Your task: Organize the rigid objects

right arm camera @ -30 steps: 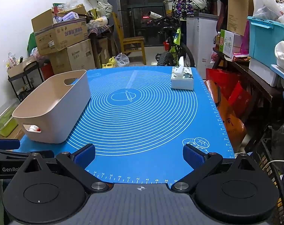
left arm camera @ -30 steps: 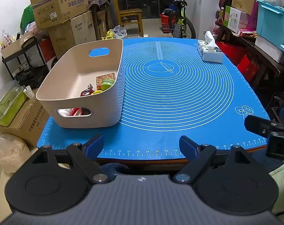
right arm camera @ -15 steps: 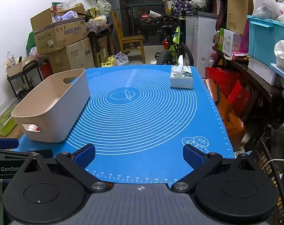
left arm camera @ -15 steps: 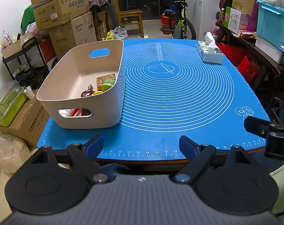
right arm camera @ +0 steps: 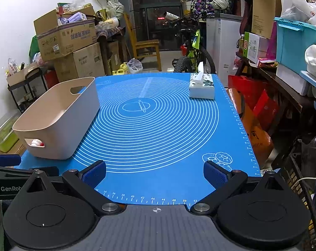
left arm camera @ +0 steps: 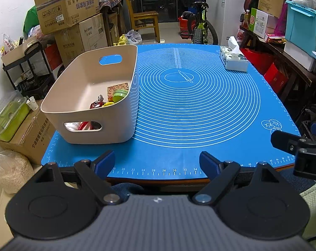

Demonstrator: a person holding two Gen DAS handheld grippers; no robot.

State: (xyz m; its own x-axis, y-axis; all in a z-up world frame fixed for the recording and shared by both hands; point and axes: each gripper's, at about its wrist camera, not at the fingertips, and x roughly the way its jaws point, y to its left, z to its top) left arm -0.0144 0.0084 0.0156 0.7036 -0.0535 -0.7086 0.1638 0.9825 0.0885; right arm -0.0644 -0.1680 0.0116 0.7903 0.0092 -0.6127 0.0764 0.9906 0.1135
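A beige plastic bin (left arm camera: 78,96) stands on the left side of the blue mat (left arm camera: 199,104); it also shows in the right wrist view (right arm camera: 59,121). Inside lie a cork block (left arm camera: 117,88), a green round item (left arm camera: 119,95), a yellow piece (left arm camera: 108,104) and a red and silver toy (left arm camera: 97,104). My left gripper (left arm camera: 158,163) is open and empty at the mat's near edge, right of the bin. My right gripper (right arm camera: 154,172) is open and empty at the near edge, further right.
A tissue box (left arm camera: 233,59) sits at the mat's far right (right arm camera: 201,85). Cardboard boxes (left arm camera: 68,10), a wooden chair (left arm camera: 145,21) and a bicycle (left arm camera: 199,27) stand behind the table. Shelves with a teal crate (right arm camera: 297,44) line the right side.
Both views have shifted very slightly. The grippers stay open and empty, and nothing on the mat has moved.
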